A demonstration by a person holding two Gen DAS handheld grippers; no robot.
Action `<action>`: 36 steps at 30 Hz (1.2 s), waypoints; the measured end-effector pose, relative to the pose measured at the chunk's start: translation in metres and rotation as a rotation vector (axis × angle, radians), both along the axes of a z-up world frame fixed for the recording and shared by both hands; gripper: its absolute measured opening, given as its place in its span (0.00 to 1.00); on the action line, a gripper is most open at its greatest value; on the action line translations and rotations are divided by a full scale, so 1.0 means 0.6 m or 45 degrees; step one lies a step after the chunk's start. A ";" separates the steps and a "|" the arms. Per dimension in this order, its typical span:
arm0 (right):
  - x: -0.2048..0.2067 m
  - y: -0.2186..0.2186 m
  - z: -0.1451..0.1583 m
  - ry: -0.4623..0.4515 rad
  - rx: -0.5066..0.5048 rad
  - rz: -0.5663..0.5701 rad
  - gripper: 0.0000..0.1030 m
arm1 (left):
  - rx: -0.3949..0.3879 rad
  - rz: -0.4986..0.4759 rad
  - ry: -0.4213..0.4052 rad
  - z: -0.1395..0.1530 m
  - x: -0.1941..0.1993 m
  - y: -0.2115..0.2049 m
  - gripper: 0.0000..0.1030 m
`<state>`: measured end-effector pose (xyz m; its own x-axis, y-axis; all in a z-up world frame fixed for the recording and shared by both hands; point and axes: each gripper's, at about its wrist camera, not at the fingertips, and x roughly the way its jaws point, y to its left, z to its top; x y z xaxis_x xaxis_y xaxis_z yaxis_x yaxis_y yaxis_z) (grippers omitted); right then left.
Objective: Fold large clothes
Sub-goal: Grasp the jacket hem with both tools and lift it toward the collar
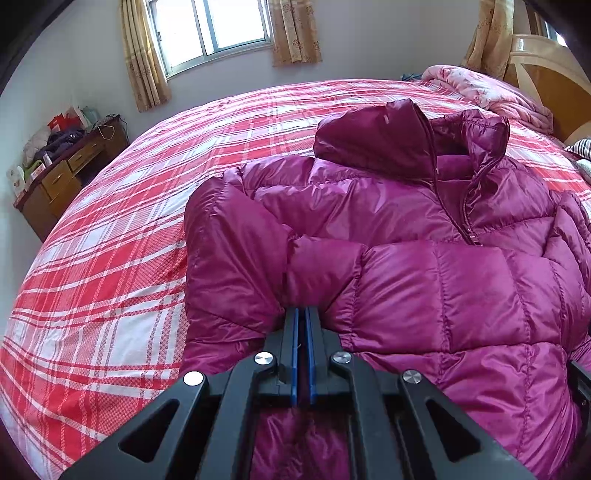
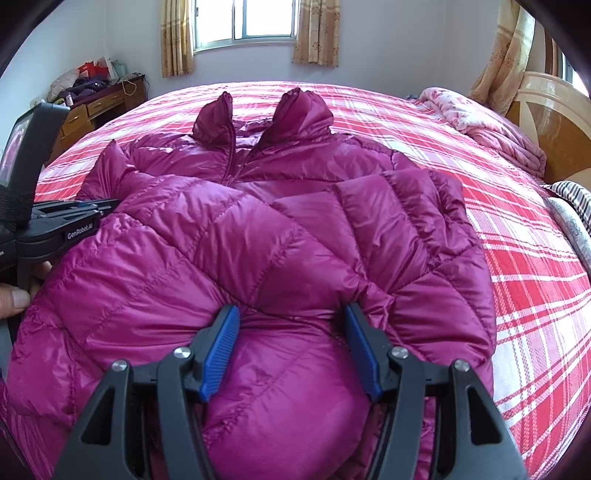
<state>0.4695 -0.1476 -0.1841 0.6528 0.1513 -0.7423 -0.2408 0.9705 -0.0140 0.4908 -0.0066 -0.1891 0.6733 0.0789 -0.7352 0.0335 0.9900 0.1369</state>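
Right wrist view shows the only writing I can read: "GenRobot.AI" in white on the black body of my left gripper (image 2: 107, 205), which enters from the left edge with a hand (image 2: 16, 291) behind it. A small screen stands upright on that gripper; what it displays is too blurred to tell.

My task's thing, the magenta puffer jacket (image 2: 258, 236), lies front-up on the bed (image 2: 535, 288), over a red and white plaid sheet. Its long axis runs straight away from me: the collar (image 2: 295, 110), standing open in two peaks with the zipper unfastened between them, points toward the far window (image 2: 243, 18), and the hem end is nearest to me. One sleeve (image 2: 399, 214) is folded across the chest.

My right gripper (image 2: 291, 325) has its blue pads (image 2: 218, 350) spread well apart, with a puffy bulge of the jacket swelling up between them; the pads do not squeeze it. My left gripper (image 1: 303, 314) is nearly closed, its blue pads almost meeting, and its tips pinch a fold of the jacket (image 1: 406, 280) at the side near the folded-over left sleeve (image 1: 236, 240).

A wooden desk (image 2: 107, 103) with piled things stands by the far wall.
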 end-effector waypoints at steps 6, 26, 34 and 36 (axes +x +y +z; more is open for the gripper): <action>-0.006 0.002 0.038 0.017 -0.032 0.117 0.75 | 0.054 -0.089 0.034 0.042 -0.012 -0.005 0.04; 0.287 -0.019 0.151 0.056 0.172 0.020 0.90 | -0.373 -0.174 0.013 0.147 0.212 -0.011 0.70; 0.406 0.022 0.107 0.160 0.054 0.039 0.90 | -0.297 -0.181 0.054 0.129 0.312 -0.037 0.75; 0.426 0.029 0.096 0.167 0.021 0.044 0.89 | -0.239 -0.179 0.073 0.118 0.334 -0.051 0.75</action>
<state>0.7250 -0.1305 -0.1265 0.5444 0.1849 -0.8182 -0.2728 0.9614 0.0358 0.6915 -0.0370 -0.1181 0.6248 -0.1545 -0.7654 0.1751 0.9830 -0.0555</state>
